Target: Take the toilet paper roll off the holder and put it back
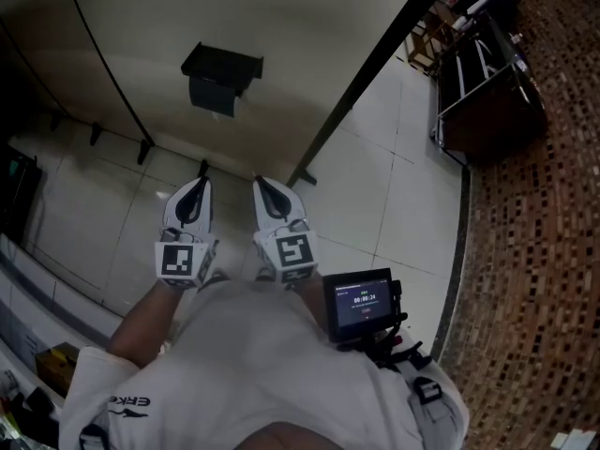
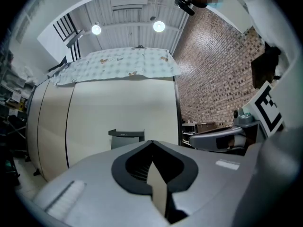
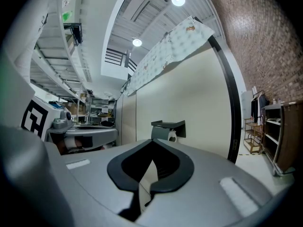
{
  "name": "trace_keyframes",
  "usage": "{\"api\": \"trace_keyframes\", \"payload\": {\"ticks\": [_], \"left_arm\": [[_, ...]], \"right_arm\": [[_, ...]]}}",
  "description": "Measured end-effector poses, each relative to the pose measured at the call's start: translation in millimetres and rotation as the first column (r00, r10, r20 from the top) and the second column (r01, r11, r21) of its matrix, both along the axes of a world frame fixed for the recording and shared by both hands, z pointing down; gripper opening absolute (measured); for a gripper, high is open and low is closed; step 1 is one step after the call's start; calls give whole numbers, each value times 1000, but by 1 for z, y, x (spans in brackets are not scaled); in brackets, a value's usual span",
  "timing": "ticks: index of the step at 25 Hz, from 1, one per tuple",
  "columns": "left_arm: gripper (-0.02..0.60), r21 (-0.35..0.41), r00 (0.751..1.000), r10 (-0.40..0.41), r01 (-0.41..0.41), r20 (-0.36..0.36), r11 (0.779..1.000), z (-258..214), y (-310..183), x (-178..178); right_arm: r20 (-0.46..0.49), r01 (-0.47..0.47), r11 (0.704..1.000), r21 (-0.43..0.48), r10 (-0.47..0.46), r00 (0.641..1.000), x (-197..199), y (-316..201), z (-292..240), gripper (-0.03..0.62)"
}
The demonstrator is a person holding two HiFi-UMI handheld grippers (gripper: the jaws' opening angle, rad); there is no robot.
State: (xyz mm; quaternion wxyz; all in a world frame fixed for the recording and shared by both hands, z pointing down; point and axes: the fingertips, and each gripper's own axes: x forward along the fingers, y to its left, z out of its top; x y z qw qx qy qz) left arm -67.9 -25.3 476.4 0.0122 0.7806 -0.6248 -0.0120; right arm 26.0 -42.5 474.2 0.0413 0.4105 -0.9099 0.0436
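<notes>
A dark toilet paper holder hangs on the beige partition wall, its lid over the roll. In the right gripper view the holder shows the white end of the roll under the lid. The left gripper view has the holder straight ahead, roll hidden. My left gripper and right gripper are held side by side near the person's body, well short of the holder. Both are shut with nothing between their jaws. From the left gripper I see the right one beside it; the right gripper sees the left.
A black post ends the partition at the right. Pale floor tiles run to a brick wall. A dark metal rack stands at the upper right. A small screen hangs at the person's waist. Shelves and boxes line the left edge.
</notes>
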Motion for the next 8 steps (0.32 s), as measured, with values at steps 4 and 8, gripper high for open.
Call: {"api": "trace_keyframes", "payload": {"ticks": [4, 8], "left_arm": [[2, 0, 1000, 2, -2, 1, 1000, -2, -2, -3], [2, 11, 1000, -11, 11, -7, 1000, 3, -5, -12]], "right_arm": [[-8, -7, 1000, -4, 7, 1000, -2, -2, 3, 11], [-22, -6, 1000, 5, 6, 1000, -6, -4, 4, 12]]}}
